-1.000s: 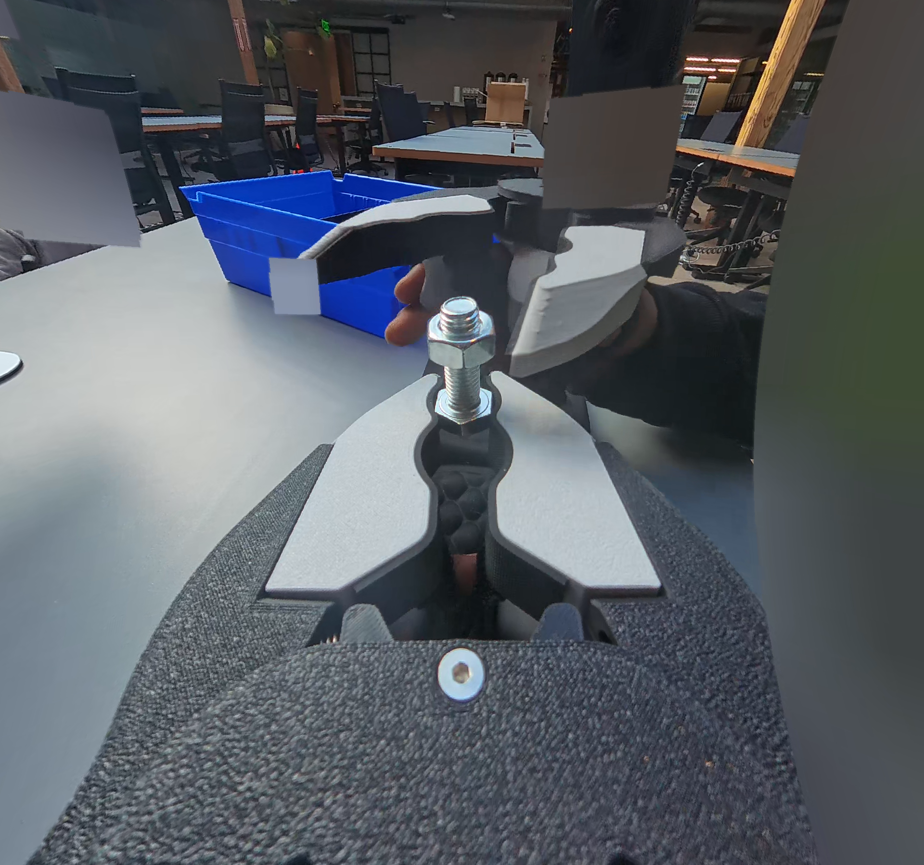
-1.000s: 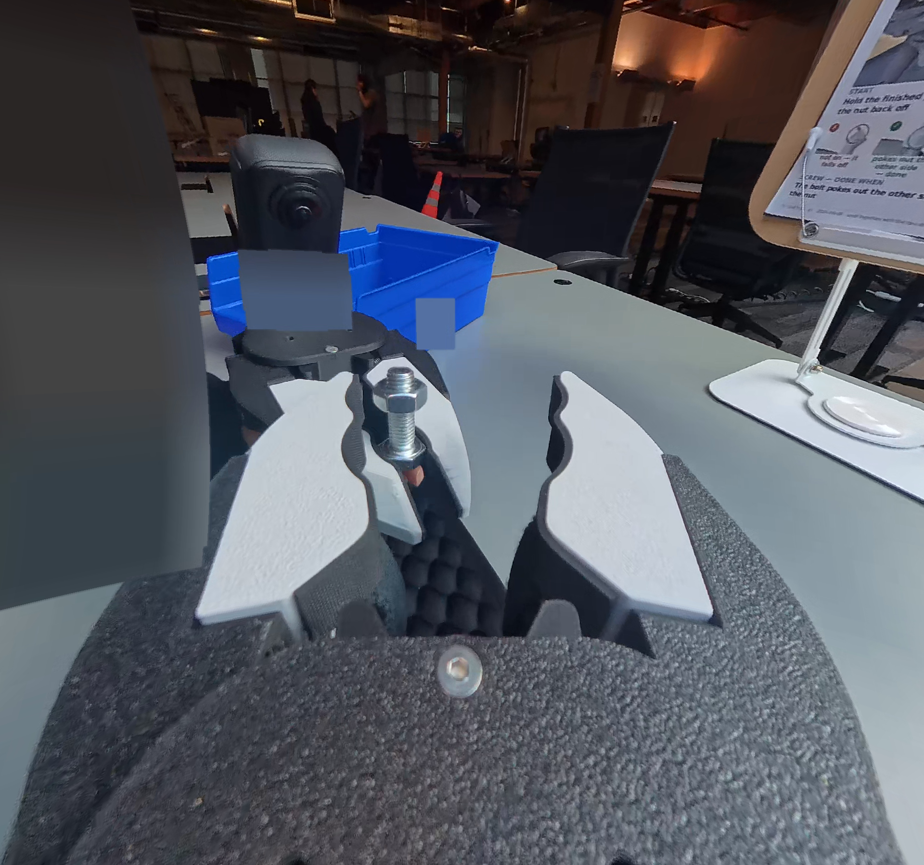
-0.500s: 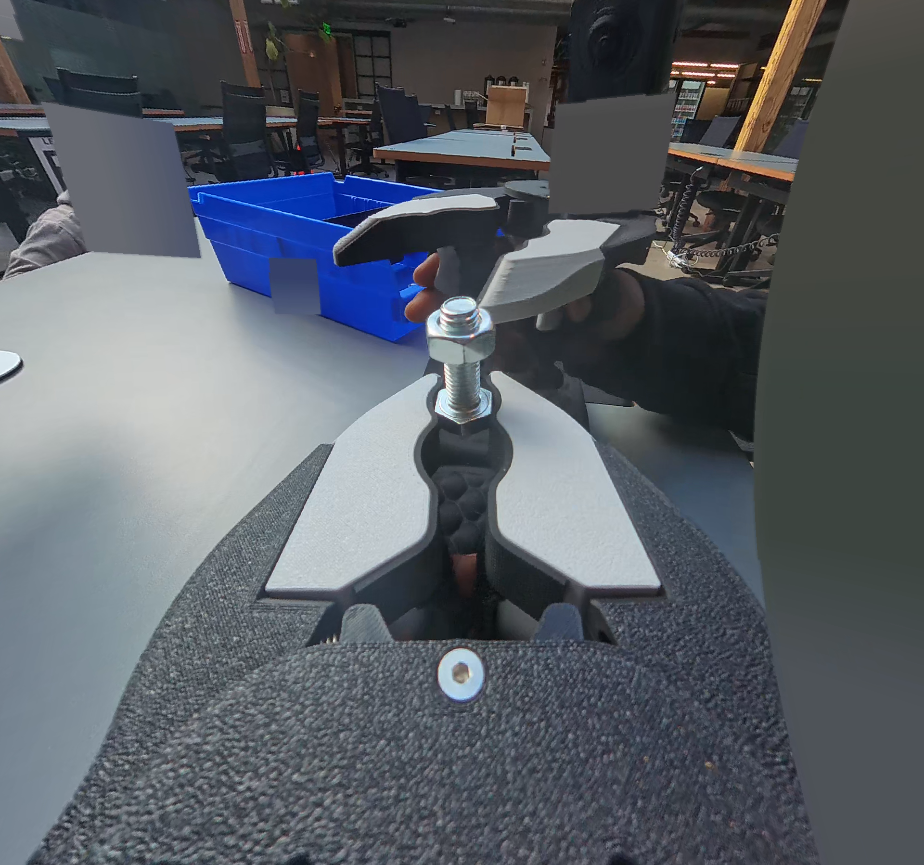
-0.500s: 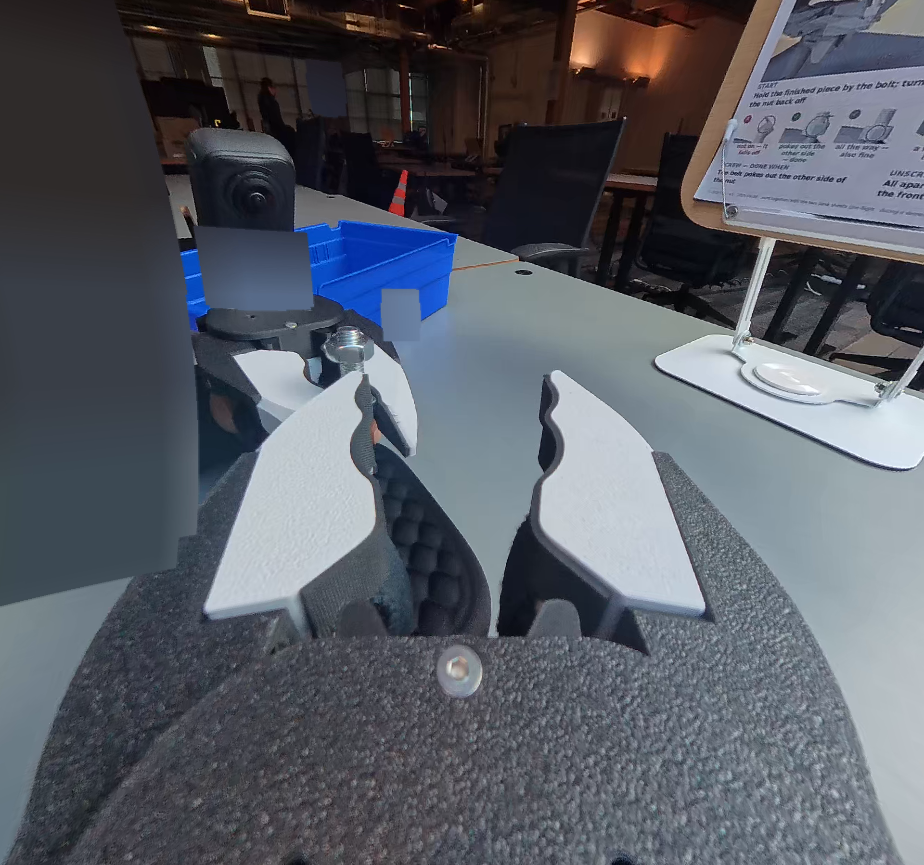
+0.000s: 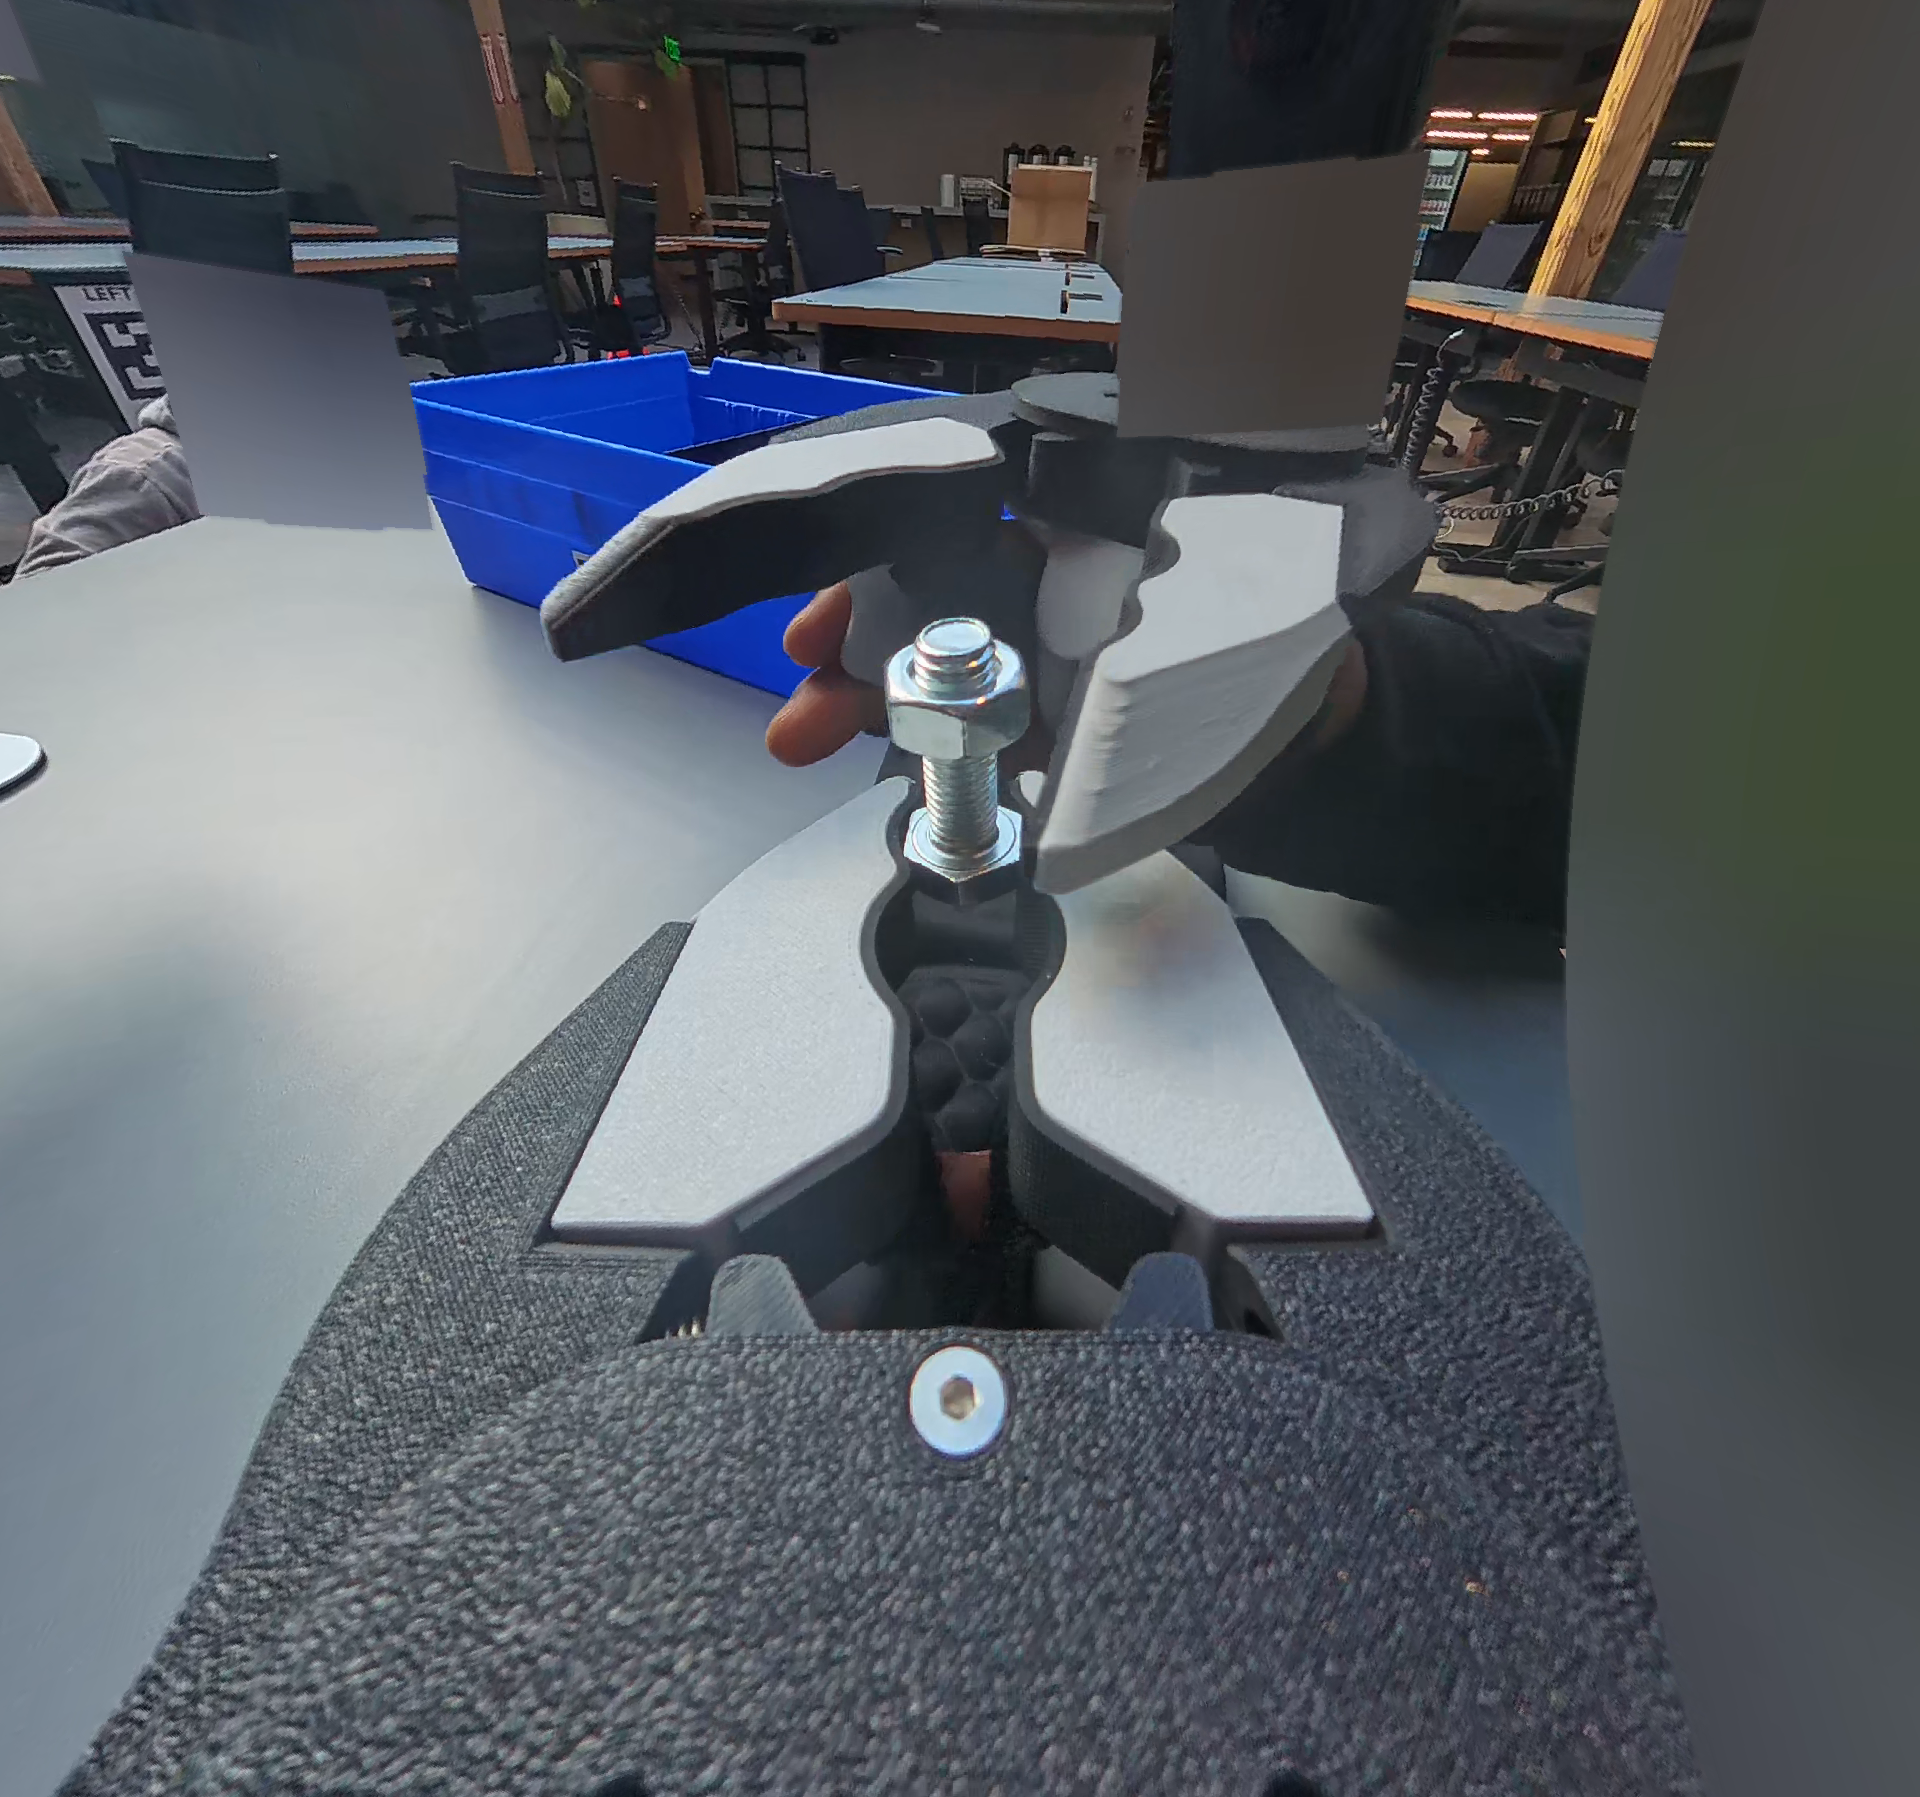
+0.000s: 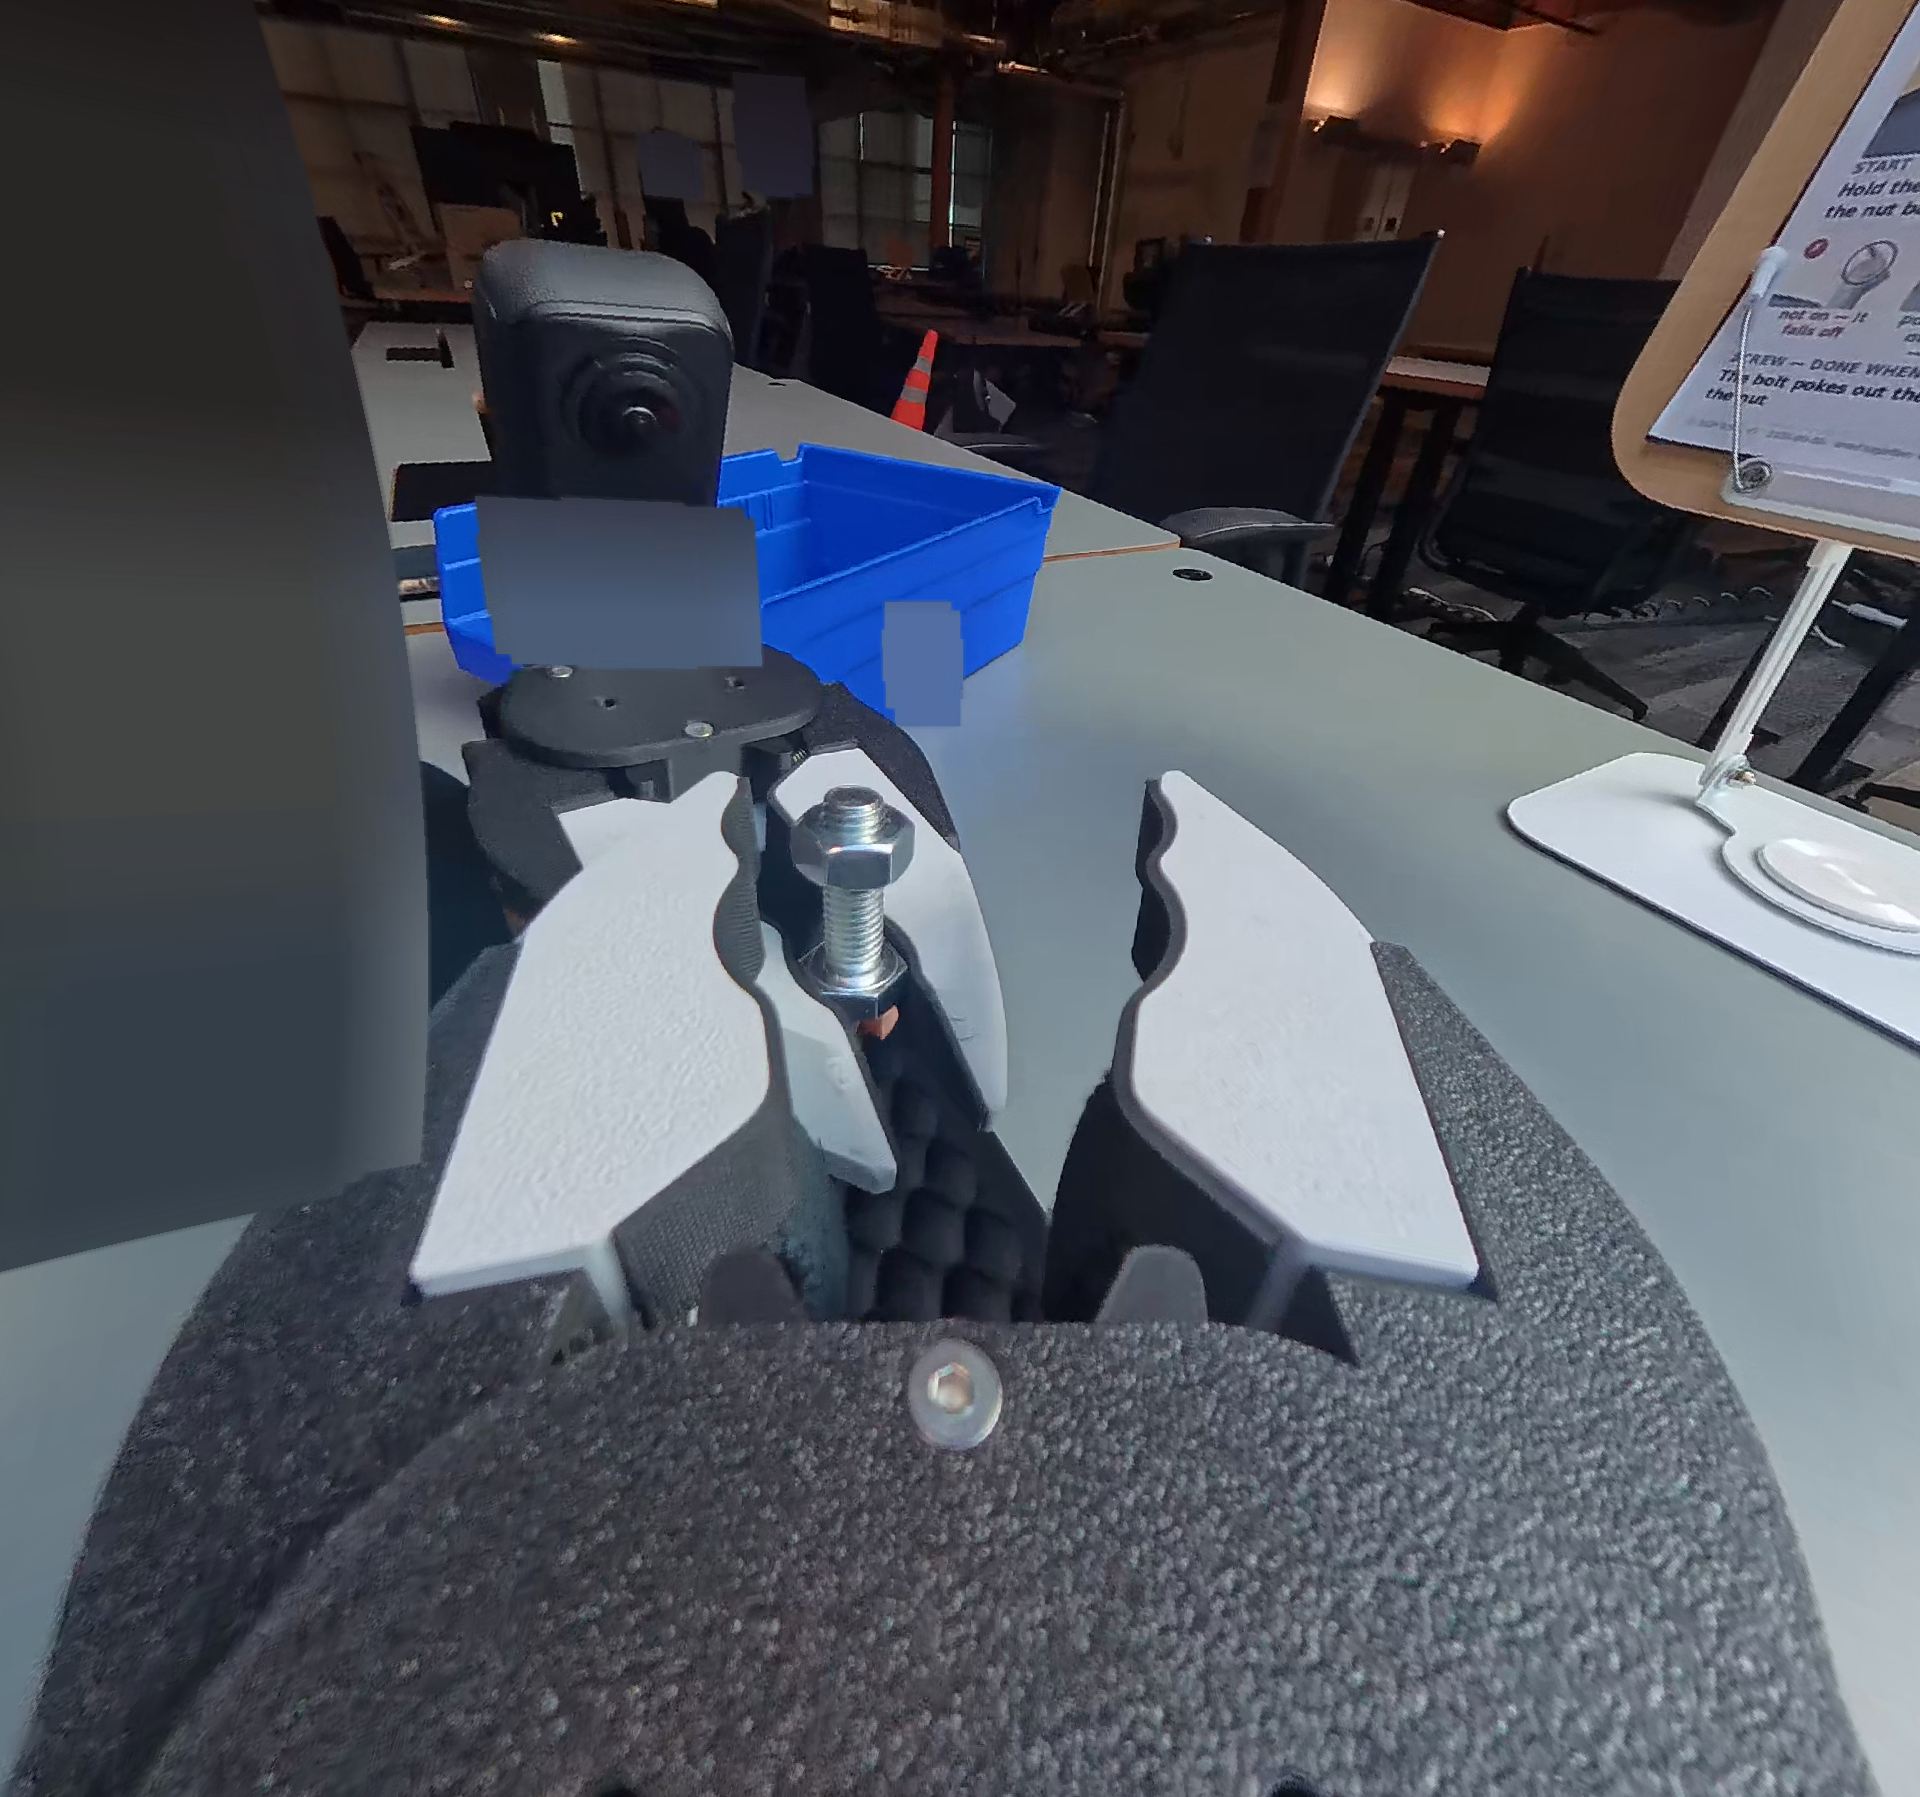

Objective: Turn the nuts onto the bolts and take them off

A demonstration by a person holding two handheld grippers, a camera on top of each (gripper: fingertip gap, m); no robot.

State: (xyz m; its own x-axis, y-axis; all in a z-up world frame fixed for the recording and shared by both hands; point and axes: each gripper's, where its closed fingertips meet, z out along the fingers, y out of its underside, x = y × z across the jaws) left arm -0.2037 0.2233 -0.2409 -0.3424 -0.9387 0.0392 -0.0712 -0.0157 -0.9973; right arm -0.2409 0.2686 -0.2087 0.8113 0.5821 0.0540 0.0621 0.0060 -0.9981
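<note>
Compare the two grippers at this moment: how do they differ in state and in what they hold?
The left gripper is shut on the head of the bolt, holding it upright; the right gripper is open and holds nothing. The left gripper's fingers nearly meet, while the right gripper's are spread wide on either side of the nut without touching it. Both have pale grey fingers on a black body and are held above the grey table.

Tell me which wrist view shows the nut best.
Left wrist view: the nut sits centred, sharp and unobstructed near the tip of the bolt, above the shut left gripper. The right wrist view shows it off-centre, between the open right gripper's fingers.
</note>
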